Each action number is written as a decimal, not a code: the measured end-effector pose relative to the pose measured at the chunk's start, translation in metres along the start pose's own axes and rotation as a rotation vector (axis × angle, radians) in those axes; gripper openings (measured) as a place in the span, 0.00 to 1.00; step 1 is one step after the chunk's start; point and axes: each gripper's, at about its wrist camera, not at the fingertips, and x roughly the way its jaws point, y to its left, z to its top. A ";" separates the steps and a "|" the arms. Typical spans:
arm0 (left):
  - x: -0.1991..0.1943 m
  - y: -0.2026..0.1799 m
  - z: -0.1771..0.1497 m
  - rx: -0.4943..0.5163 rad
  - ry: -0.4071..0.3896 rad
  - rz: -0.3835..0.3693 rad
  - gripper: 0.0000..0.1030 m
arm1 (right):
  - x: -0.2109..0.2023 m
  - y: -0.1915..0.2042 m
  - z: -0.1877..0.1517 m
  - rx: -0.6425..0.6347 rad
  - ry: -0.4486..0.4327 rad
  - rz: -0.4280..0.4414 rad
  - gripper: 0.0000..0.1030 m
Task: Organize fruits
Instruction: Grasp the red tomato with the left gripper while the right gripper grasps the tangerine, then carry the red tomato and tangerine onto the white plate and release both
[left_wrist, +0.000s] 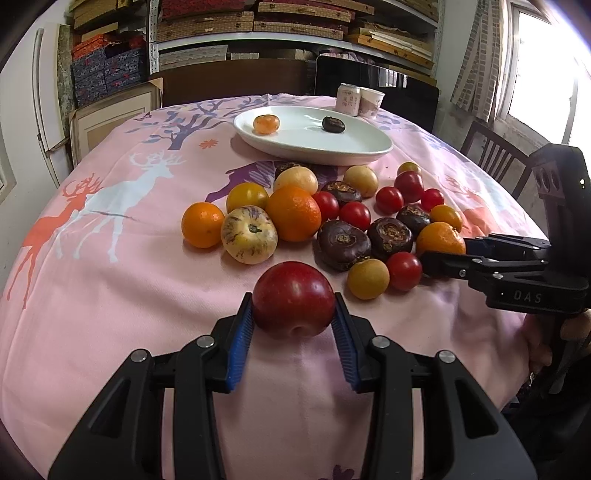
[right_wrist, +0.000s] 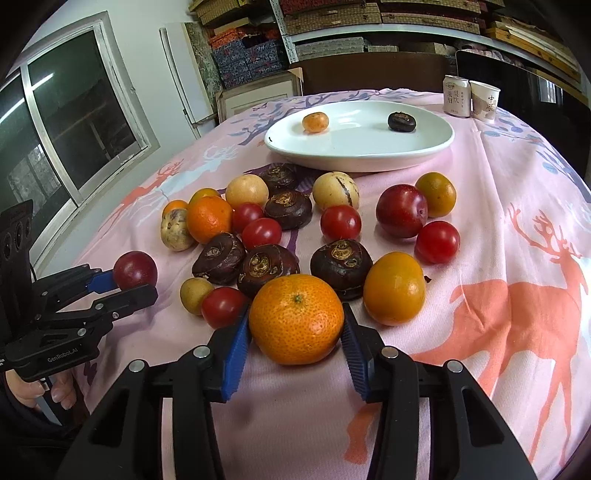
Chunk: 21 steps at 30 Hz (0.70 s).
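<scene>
My left gripper (left_wrist: 294, 314) is shut on a dark red plum (left_wrist: 294, 298) at the near edge of the fruit pile; it also shows in the right wrist view (right_wrist: 125, 280) with the plum (right_wrist: 135, 268) between its fingers. My right gripper (right_wrist: 295, 328) is shut on an orange mandarin (right_wrist: 295, 318); it shows in the left wrist view (left_wrist: 443, 251) holding that mandarin (left_wrist: 439, 238). Both fruits rest on the pink cloth. A white plate (left_wrist: 362, 147) (right_wrist: 369, 155) beyond the pile holds a small mandarin (left_wrist: 266, 123) and a dark water chestnut (left_wrist: 333, 124).
Many loose fruits lie between grippers and plate: oranges, cherry tomatoes, water chestnuts, yellow round fruits, a striped melon (left_wrist: 249, 234). A can (right_wrist: 456, 96) and paper cup (right_wrist: 485, 99) stand behind the plate. A chair (left_wrist: 487, 151) stands at the right table edge.
</scene>
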 end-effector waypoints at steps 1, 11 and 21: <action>0.000 0.000 0.000 0.001 0.000 0.000 0.39 | -0.001 0.000 0.000 0.001 -0.003 0.000 0.46; -0.002 -0.004 0.001 0.007 0.000 0.001 0.39 | -0.005 -0.002 -0.006 0.003 -0.020 -0.002 0.46; -0.008 -0.006 0.001 0.009 -0.008 0.004 0.39 | -0.013 -0.008 -0.014 0.023 -0.036 0.003 0.46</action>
